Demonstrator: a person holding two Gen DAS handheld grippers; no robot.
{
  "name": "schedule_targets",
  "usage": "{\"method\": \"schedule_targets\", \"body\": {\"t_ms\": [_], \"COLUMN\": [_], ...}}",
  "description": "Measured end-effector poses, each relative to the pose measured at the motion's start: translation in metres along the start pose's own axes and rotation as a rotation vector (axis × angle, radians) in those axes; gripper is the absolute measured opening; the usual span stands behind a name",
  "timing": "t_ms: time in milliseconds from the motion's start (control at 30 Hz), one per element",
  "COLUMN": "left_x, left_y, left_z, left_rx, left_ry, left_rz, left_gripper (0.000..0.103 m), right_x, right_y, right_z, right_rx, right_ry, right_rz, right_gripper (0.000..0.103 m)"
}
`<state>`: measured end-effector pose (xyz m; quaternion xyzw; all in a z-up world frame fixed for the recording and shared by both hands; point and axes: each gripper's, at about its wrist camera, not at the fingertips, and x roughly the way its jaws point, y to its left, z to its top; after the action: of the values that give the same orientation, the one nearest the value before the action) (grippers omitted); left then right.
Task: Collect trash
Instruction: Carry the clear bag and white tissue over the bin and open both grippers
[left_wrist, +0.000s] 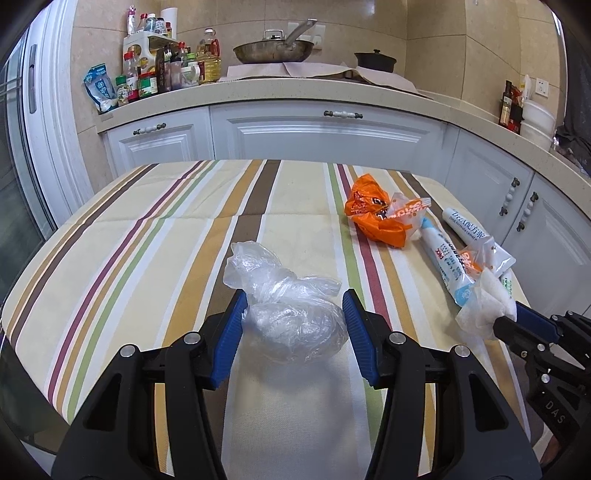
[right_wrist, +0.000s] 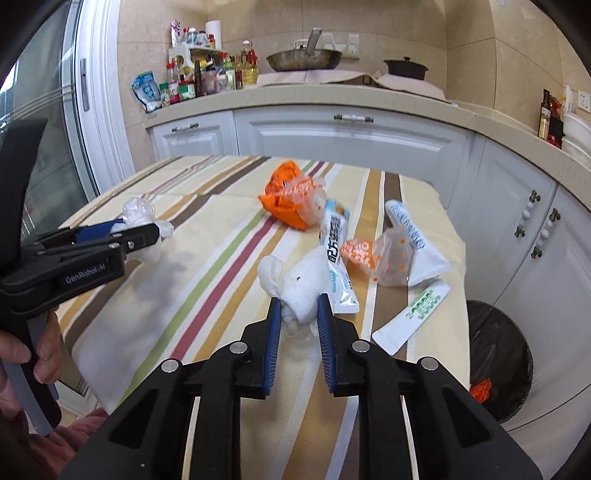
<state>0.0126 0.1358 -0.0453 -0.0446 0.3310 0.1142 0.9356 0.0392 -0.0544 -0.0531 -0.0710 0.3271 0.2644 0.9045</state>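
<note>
Trash mostly waits on the table (right_wrist: 207, 295). Right gripper (right_wrist: 297, 317) fingers squeeze a white tissue (right_wrist: 299, 284); left gripper (left_wrist: 291, 314) fingers squeeze a clear bag (left_wrist: 295, 325). Bin (right_wrist: 517, 369) holds one orange scrap (right_wrist: 480, 391).

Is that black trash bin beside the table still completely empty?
No. In the right wrist view the black-lined trash bin already holds a crumpled orange wrapper near its rim.

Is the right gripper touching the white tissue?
Touching. In the right wrist view, the right gripper has both blue pads pressed against the crumpled tissue, which bunches between them with no gap.
</note>
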Motion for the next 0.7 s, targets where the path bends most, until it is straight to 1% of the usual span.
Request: {"method": "schedule_targets", "body": {"t_ms": [100,267,433,467,533,700], "left_x": [-0.001,0.001,0.000,0.001,0.001,0.001], "left_y": [-0.001,-0.004,-0.006,-0.006,-0.007,-0.010], "left_z": [0.000,0.000,0.001,0.001,0.002,0.002], "left_rx": [0.005,0.010,0.015,0.015,0.017,0.020], "left_ry": [0.000,0.011,0.005,0.006,0.006,0.008], "left_rz": [0.000,-0.001,-0.004,-0.004,-0.005,-0.010], "left_gripper": [0.051,0.051,0.051,0.051,0.051,0.051], "right_x": [-0.008,-0.019,-0.034,-0.038,-0.041,-0.052], "right_y": [0.004,0.002,-0.013,-0.016,-0.018,-0.017], "right_z": [0.003,0.008,0.016,0.018,0.021,0.029], "right_rx": [-0.024,-0.039,0.004,0.015,0.029,0.021], "right_ry": [-0.027,-0.083,-0.142,-0.161,-0.169,-0.216], "right_rz": [-0.006,-0.074,-0.079,-0.067,-0.055,-0.064], "right_gripper": [0.021,0.021,0.021,0.021,0.021,0.021]}}
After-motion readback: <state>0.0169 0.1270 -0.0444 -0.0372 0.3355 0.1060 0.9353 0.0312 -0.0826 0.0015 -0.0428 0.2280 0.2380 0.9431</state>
